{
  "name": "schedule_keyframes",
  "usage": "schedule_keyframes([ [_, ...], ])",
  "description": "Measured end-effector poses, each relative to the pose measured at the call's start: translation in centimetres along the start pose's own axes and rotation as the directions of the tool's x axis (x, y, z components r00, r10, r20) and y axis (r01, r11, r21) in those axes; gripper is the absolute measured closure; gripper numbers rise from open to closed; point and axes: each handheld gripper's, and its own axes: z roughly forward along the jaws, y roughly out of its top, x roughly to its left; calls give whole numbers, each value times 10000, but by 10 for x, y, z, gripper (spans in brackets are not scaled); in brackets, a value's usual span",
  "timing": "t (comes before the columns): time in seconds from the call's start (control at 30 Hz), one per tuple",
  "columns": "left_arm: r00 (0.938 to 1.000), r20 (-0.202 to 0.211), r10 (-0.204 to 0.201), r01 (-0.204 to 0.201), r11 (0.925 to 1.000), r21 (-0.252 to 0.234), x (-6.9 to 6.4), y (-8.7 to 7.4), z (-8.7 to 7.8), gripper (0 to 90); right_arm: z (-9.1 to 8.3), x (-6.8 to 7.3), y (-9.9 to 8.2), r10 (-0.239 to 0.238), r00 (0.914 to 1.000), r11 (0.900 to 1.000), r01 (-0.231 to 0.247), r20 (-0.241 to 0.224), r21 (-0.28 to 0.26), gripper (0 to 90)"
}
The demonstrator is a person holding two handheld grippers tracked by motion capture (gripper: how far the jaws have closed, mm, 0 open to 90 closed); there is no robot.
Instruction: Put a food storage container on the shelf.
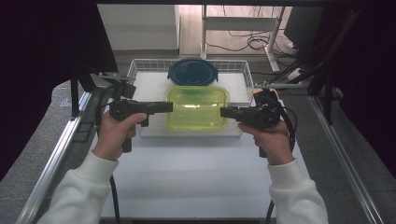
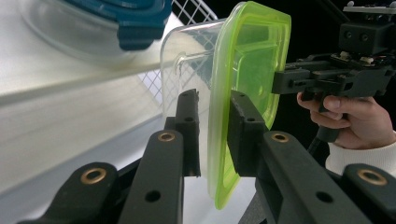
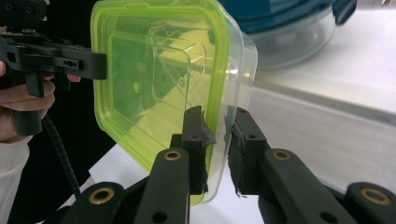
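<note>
Your white bench (image 1: 196,163) has a white wire-rimmed tray (image 1: 140,74) sitting on it at 12 o'clock, with a dark blue-lidded round container (image 1: 192,71) inside.

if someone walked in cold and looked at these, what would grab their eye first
The bright green-lidded clear container, held at mid-table between the two tongs: the left tongs clamp its left rim and the right tongs its right rim. Right behind it, a round container with a dark blue lid sits in a white wire basket at the far side of the table.
</note>
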Motion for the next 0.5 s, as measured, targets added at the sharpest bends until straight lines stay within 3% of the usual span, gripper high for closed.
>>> schedule_keyframes([
  [0.23, 9999, 37, 114, -114, 9998, -163, 1, 17, -4, 765, 1, -3, 23, 218, 9994, 9997, -220, -251, -102, 778],
  [0.5, 9998, 13, 204, -204, 9995, -249, 4, 37, -4, 766, 2, -2, 43, 105, 9999, 9999, -105, -3, -92, 778],
])
